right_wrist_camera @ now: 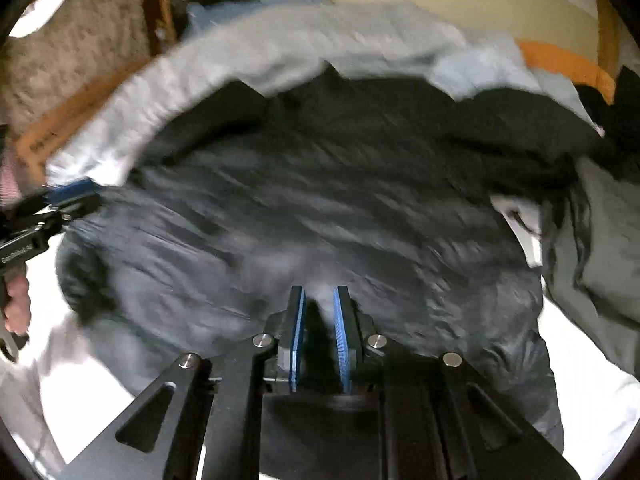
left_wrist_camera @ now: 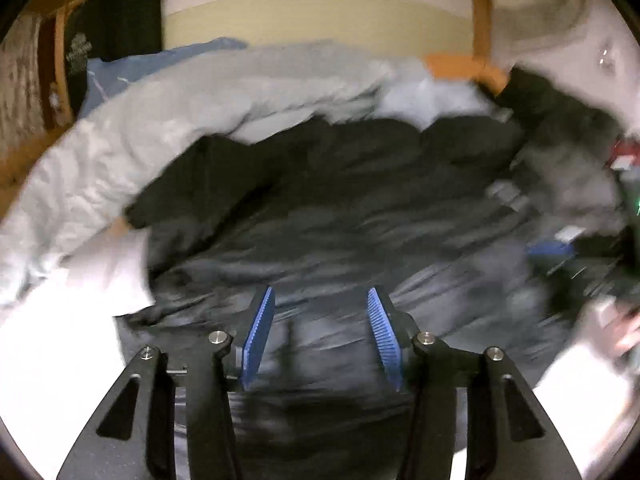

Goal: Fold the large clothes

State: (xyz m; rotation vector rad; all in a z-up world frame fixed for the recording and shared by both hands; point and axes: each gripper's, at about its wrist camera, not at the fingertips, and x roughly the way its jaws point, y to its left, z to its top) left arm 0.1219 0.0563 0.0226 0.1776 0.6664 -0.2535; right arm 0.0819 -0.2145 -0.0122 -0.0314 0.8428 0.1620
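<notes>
A large dark grey garment (left_wrist_camera: 320, 208) lies spread on a white surface, blurred by motion; it fills the right wrist view (right_wrist_camera: 320, 208) too. My left gripper (left_wrist_camera: 322, 300) is open just above the garment's near part, nothing between its blue pads. My right gripper (right_wrist_camera: 320, 294) is nearly closed with a fold of the dark garment pinched between its blue pads. The left gripper also shows at the left edge of the right wrist view (right_wrist_camera: 72, 198), at the garment's left edge.
A pale grey blanket (left_wrist_camera: 160, 112) is bunched behind the garment, with a blue cloth (left_wrist_camera: 168, 60) beyond it. An orange wooden frame (left_wrist_camera: 480, 32) and cream wall stand at the back. More dark clothes (right_wrist_camera: 592, 248) lie to the right. White bedding (left_wrist_camera: 60, 360) lies near me.
</notes>
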